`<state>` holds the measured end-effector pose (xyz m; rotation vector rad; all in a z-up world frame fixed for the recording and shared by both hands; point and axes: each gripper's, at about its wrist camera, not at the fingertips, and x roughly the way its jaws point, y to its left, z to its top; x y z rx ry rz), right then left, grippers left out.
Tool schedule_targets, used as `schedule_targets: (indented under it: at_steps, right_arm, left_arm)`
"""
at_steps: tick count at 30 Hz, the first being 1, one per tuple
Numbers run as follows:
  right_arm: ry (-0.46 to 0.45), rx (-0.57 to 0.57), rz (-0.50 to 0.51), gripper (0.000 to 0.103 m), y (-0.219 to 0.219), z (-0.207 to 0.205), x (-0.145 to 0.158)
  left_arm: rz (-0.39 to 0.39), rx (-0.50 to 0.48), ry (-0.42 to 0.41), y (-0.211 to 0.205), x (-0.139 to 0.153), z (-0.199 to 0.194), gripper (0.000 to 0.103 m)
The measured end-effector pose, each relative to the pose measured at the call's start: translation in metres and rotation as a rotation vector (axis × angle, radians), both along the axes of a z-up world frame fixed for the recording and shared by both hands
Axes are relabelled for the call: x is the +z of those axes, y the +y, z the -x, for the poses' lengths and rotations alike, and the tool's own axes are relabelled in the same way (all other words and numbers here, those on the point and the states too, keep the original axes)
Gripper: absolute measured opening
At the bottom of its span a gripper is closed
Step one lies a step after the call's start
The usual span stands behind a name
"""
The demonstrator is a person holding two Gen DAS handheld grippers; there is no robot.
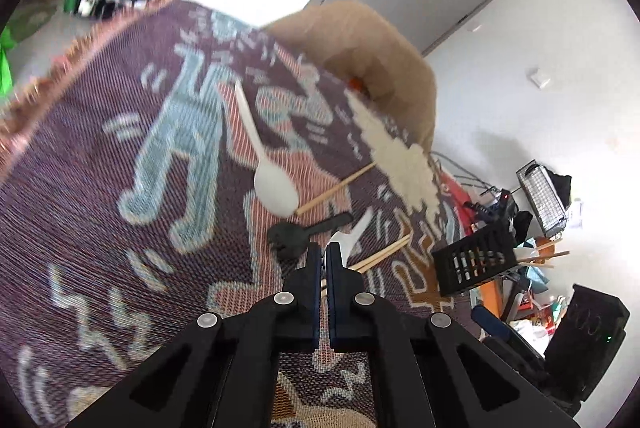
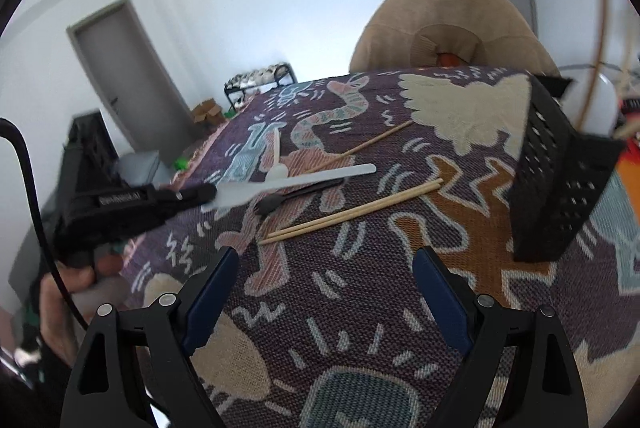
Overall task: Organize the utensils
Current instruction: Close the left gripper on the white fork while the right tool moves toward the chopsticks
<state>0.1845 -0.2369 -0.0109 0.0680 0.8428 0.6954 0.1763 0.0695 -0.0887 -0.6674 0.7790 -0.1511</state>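
Note:
My left gripper [image 1: 323, 248] is shut on a white plastic utensil [image 1: 354, 234], lifted a little above the patterned cloth [image 1: 100, 147]. In the right wrist view that gripper [image 2: 200, 193] comes in from the left, gripping the white utensil [image 2: 304, 179] near its head with the handle pointing right. On the cloth lie a white spoon [image 1: 276, 187], a black utensil [image 1: 298, 232], a pair of chopsticks [image 2: 352, 211] and a single chopstick [image 2: 372, 141]. My right gripper [image 2: 326, 254] stands open and empty just short of the chopstick pair.
A black slotted basket [image 2: 560, 167] stands at the cloth's right edge with chopsticks and a white piece in it. A tan chair back [image 2: 452, 27] rises behind the table. A person's hand [image 2: 76, 276] holds the left gripper. Clutter [image 1: 540, 211] lies beyond the basket [image 1: 472, 264].

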Motion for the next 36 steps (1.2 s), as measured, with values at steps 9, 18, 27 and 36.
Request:
schedule_targets:
  at_steps: [9,18,27,36]
  right_arm:
    - [-0.124,0.235,0.29,0.06,0.069,0.007,-0.004]
    - [-0.187,0.449,0.51,0.041,0.123,-0.001,-0.019]
    - [-0.219,0.635,0.667,0.026,0.164,-0.001,-0.046]
    - [-0.206,0.749,0.747,0.024,0.191,-0.005,-0.058]
  left_arm:
    - [-0.024,0.055,-0.107,0.024,0.033,0.033,0.001]
    - [-0.011,0.152,-0.172,0.065,0.048,0.062,0.001]
    - [0.01,0.231,-0.193,0.105,0.044,0.082,0.001]
    - [0.035,0.275,-0.192,0.13,0.032,0.09,0.001]
